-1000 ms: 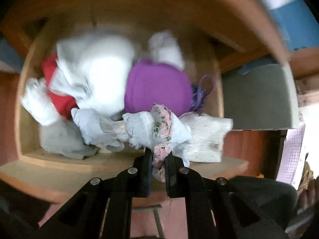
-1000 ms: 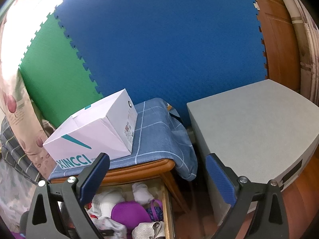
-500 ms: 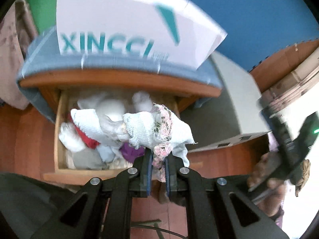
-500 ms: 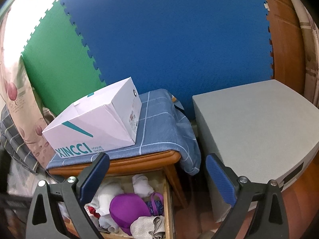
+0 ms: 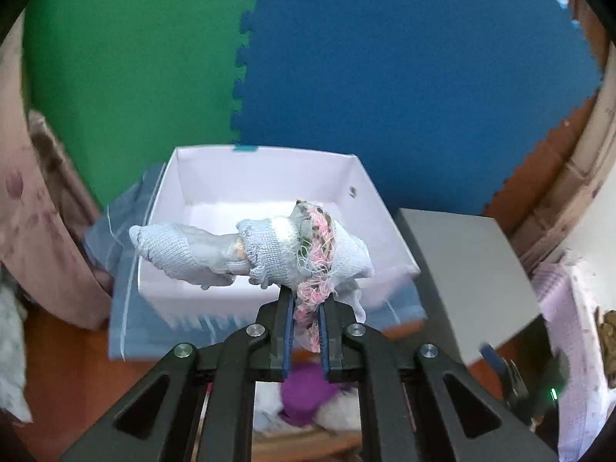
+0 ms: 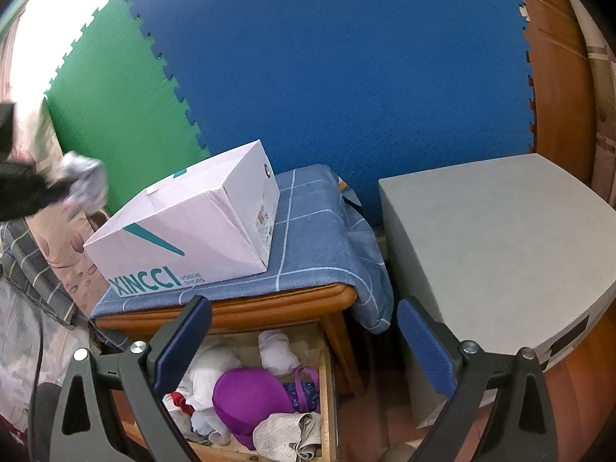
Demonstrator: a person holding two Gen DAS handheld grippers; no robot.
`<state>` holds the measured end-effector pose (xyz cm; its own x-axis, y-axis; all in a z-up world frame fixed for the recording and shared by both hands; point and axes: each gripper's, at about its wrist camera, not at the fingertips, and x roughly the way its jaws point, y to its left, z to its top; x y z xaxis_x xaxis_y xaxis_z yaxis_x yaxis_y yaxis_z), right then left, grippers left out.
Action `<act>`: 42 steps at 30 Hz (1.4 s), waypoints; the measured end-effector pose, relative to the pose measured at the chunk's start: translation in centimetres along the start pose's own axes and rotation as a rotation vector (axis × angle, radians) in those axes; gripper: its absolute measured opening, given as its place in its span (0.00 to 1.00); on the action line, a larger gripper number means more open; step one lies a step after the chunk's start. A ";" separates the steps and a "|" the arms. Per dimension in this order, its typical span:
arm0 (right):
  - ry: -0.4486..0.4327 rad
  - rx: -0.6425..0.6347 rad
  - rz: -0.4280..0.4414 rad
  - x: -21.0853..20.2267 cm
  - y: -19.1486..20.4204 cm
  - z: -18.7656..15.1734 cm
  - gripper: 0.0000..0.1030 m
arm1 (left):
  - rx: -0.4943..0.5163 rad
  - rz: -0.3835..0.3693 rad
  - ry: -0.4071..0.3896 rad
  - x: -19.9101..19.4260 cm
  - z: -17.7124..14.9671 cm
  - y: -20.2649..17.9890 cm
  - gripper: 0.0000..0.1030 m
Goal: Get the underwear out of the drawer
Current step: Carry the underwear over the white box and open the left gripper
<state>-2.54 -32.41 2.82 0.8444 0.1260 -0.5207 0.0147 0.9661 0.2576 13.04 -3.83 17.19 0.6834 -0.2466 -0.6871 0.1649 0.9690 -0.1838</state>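
Note:
My left gripper [image 5: 305, 302] is shut on a pale grey underwear piece with pink lace trim [image 5: 269, 254] and holds it in the air over the open white box [image 5: 254, 196]. In the right wrist view that gripper and the cloth [image 6: 82, 186] show blurred at the far left, above the white XINCCI box [image 6: 192, 227]. My right gripper [image 6: 304, 346] is open and empty above the open wooden drawer [image 6: 329, 377], which holds a purple garment [image 6: 246, 396], white pieces and a grey one.
The box stands on a blue checked cloth [image 6: 315, 238] over the wooden nightstand [image 6: 231, 310]. A grey cabinet [image 6: 492, 254] stands to the right. Blue and green foam mats [image 6: 346, 57] cover the wall. A patterned curtain [image 5: 34, 231] hangs at the left.
My left gripper has lifted the underwear out of the drawer and up to over the white box. The right gripper has stayed open and drawn slightly closer.

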 end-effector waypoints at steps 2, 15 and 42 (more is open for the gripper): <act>0.004 -0.005 0.002 0.1 0.1 0.0 0.97 | -0.006 0.045 0.004 2.0 2.1 0.9 0.09; 0.050 -0.026 0.013 0.9 0.6 -0.3 0.96 | -0.029 0.226 0.166 13.8 6.8 5.6 0.18; 0.303 -0.165 0.180 4.2 3.7 -2.6 0.97 | 0.005 0.119 -0.174 -0.8 -3.0 7.2 0.99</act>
<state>-0.37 -27.69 -0.52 0.6290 0.3340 -0.7020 -0.2270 0.9425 0.2451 11.56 3.34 14.30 0.8106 -0.1247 -0.5722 0.0785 0.9914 -0.1048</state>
